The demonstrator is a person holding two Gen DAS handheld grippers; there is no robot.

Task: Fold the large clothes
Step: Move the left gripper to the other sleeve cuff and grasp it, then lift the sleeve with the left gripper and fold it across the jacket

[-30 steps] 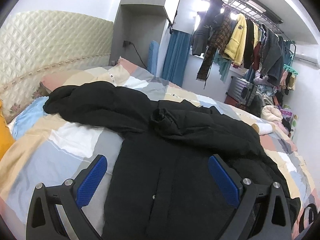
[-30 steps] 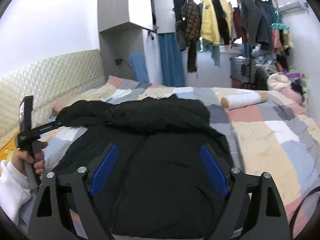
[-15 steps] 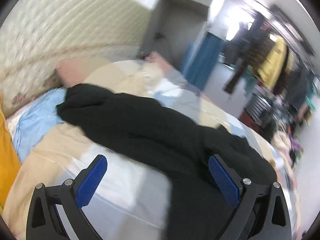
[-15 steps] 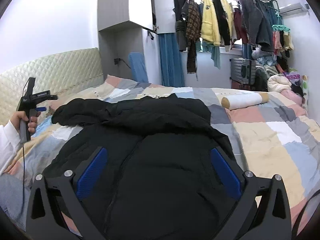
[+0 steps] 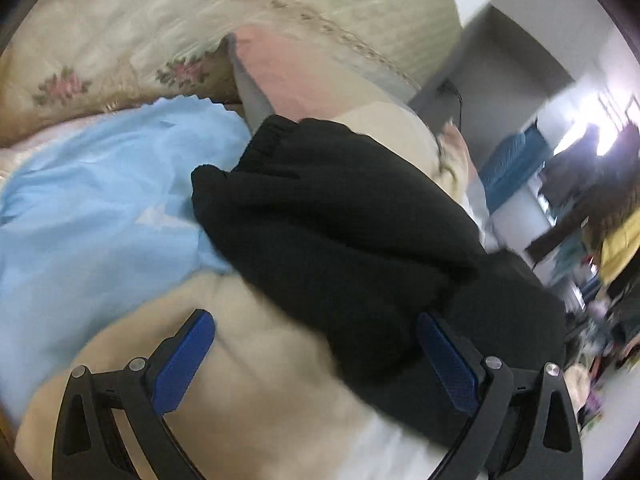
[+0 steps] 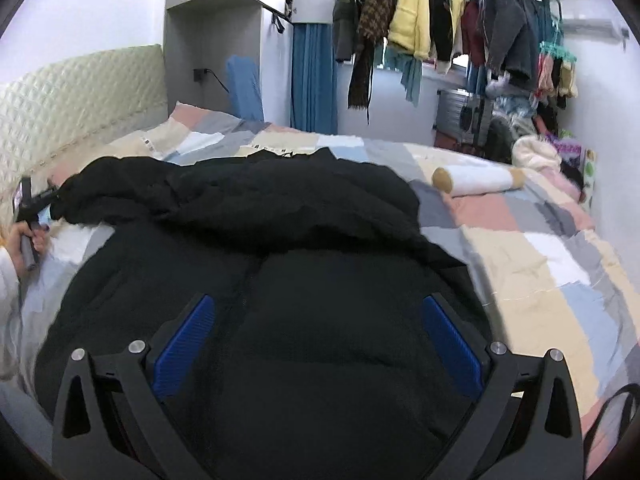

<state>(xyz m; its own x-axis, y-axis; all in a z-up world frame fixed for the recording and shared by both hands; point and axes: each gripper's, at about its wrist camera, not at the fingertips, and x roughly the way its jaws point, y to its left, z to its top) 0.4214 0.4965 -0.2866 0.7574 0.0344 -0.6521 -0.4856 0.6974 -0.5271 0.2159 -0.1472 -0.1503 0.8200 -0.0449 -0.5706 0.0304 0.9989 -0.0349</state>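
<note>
**Black coat spread on the bed, both tools wide**

A large black coat [image 6: 256, 280] lies spread across the patchwork quilt of the bed [image 6: 532, 264], its body toward the foot edge and one sleeve [image 5: 320, 208] stretched toward the head edge. The sleeve's cuff rests against a light blue pillow [image 5: 100, 208], near the quilted headboard [image 6: 76, 92].

The left tool [image 5: 316, 350] hovers above the sleeve with its jaws spread wide, gripping nothing. The right tool [image 6: 316, 340] hangs over the coat's body, jaws equally wide and empty.

A white rolled bolster [image 6: 478, 179] lies near the bed's far right edge. Clothes hang on a rack [image 6: 440, 20] beyond.
</note>
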